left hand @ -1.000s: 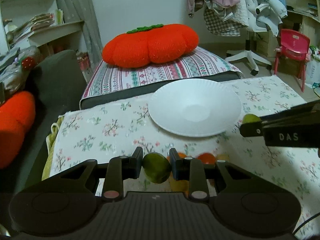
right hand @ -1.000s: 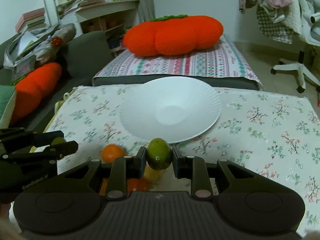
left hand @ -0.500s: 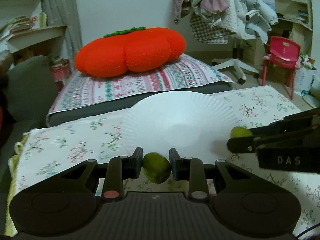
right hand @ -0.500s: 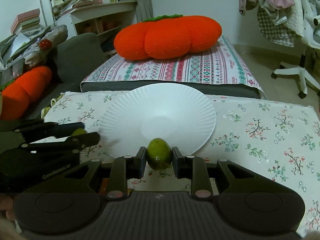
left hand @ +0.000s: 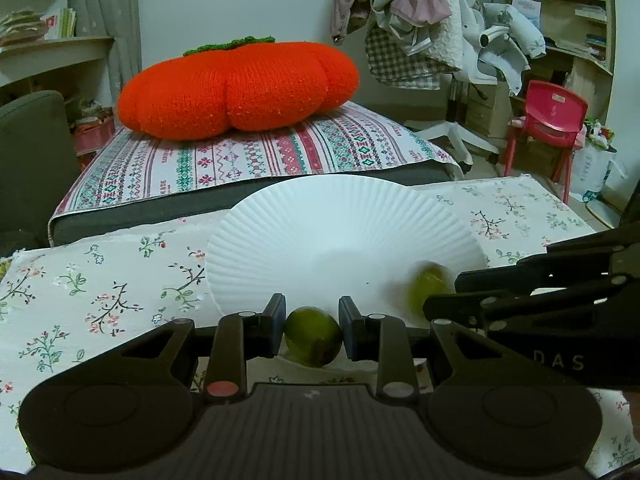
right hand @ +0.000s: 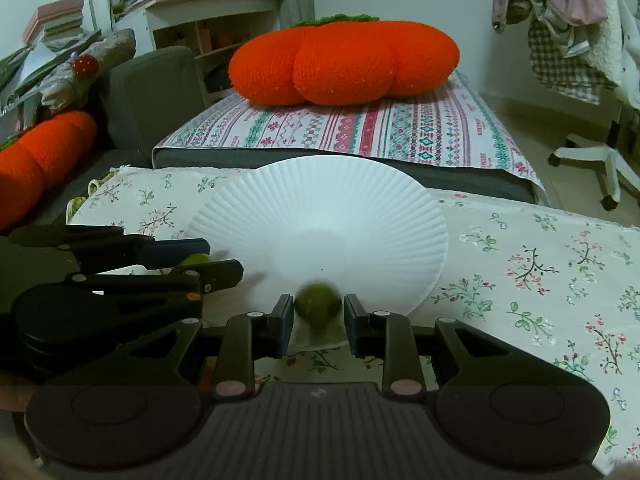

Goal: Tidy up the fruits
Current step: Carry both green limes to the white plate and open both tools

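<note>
A white paper plate (left hand: 344, 236) (right hand: 320, 216) lies on the flowered tablecloth. My left gripper (left hand: 312, 328) is shut on a green fruit (left hand: 313, 337) at the plate's near rim. My right gripper (right hand: 317, 318) has its jaws slightly apart around a second green fruit (right hand: 319, 307), which is blurred and sits on the plate's near edge. In the left wrist view that fruit (left hand: 430, 286) lies on the plate beyond the right gripper's fingertips (left hand: 440, 308). In the right wrist view the left gripper (right hand: 216, 258) shows at the plate's left edge with its fruit (right hand: 195, 260).
A large orange pumpkin cushion (left hand: 240, 88) lies on a striped bench (left hand: 248, 156) behind the table. A grey sofa with another orange cushion (right hand: 40, 160) is on the left. A red child chair (left hand: 552, 120) and an office chair stand at the right.
Both grippers moved forward to the plate's near rim. The right gripper's jaws parted and its green fruit dropped onto the plate, blurred by motion. The left gripper still holds its fruit.
</note>
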Tool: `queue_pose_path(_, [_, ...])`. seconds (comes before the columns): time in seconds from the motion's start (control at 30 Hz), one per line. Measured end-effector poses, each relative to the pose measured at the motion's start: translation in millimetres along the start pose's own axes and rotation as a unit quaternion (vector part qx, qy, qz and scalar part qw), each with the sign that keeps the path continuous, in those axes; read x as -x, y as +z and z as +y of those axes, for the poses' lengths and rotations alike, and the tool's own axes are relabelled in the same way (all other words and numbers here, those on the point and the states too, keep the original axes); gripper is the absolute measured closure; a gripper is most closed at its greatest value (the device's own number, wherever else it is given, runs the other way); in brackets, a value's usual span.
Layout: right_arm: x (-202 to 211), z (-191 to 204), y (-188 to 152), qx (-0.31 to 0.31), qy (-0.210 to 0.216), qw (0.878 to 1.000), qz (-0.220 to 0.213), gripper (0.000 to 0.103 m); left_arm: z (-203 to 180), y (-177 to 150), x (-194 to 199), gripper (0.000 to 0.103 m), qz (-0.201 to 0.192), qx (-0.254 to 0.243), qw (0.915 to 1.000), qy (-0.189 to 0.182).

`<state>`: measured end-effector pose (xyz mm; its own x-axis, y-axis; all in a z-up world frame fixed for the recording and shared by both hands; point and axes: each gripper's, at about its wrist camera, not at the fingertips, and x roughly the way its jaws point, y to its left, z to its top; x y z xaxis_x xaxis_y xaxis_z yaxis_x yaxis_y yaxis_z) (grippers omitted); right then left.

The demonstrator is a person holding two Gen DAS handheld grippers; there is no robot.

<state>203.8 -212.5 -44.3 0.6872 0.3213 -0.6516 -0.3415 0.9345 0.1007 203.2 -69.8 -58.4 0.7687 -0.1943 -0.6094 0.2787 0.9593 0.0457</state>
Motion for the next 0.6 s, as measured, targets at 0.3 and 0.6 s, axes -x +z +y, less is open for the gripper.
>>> queue_pose_path(0.3, [24,-18,9,-0.041,-0.009,0.999,-0.027,0.064,13,8,18,0.079,-0.013,0.028,0.9995,-0.003])
queue_pose_path(0.6, [49,-33,11,-0.101,-0.001,0.994,-0.050,0.046,28,11,41,0.079,-0.006,0.072,0.9974,0.005])
